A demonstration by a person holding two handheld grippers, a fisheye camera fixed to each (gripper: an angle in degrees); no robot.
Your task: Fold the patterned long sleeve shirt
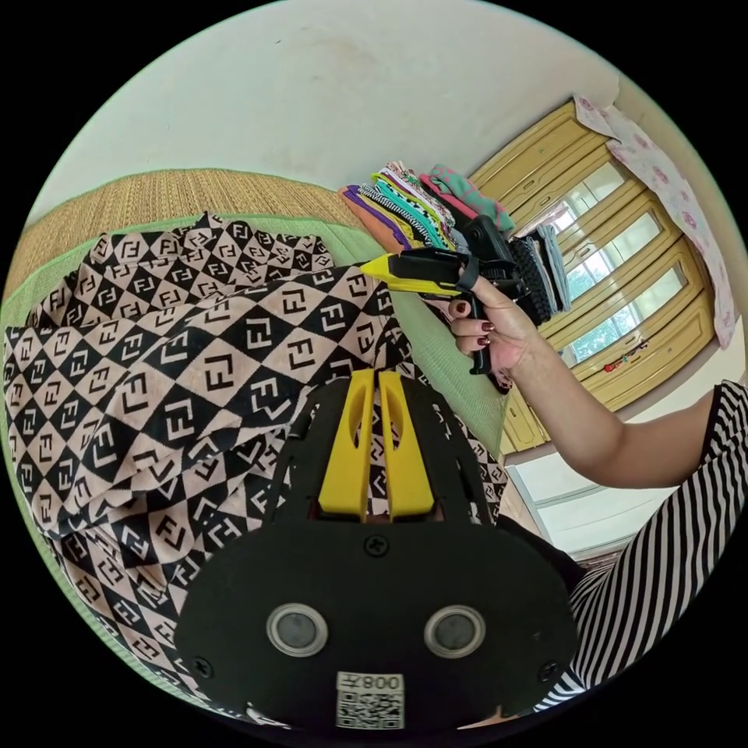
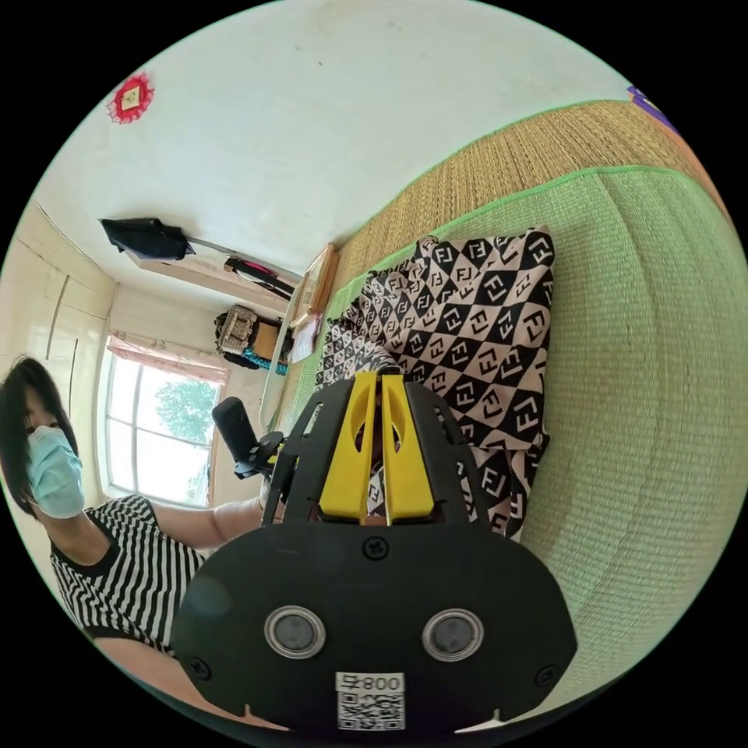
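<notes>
Left gripper view: close above patterned shirt [image 1: 195, 366], facing across green mat [image 1: 448, 358] toward wardrobe [image 1: 623, 312] at 2 o'clock. Right gripper view: close, facing along mat [image 2: 647, 374], window [image 2: 156, 436] at 9 o'clock. Shared: shirt, mat.

the shirt [image 1: 195, 366] lies spread on the woven mat [image 2: 647, 374], which runs back to the wall, and a stack of folded clothes [image 1: 436, 206] sits at the mat's far end, with a cupboard [image 1: 623, 312] behind it. the left gripper [image 1: 376, 379] sits over the shirt's near part, its jaws close together on the cloth, while the right gripper [image 1: 370, 266] is held at the shirt's far edge, before the stack. the person sits beside the mat, a window [image 2: 160, 436] behind them.
</notes>
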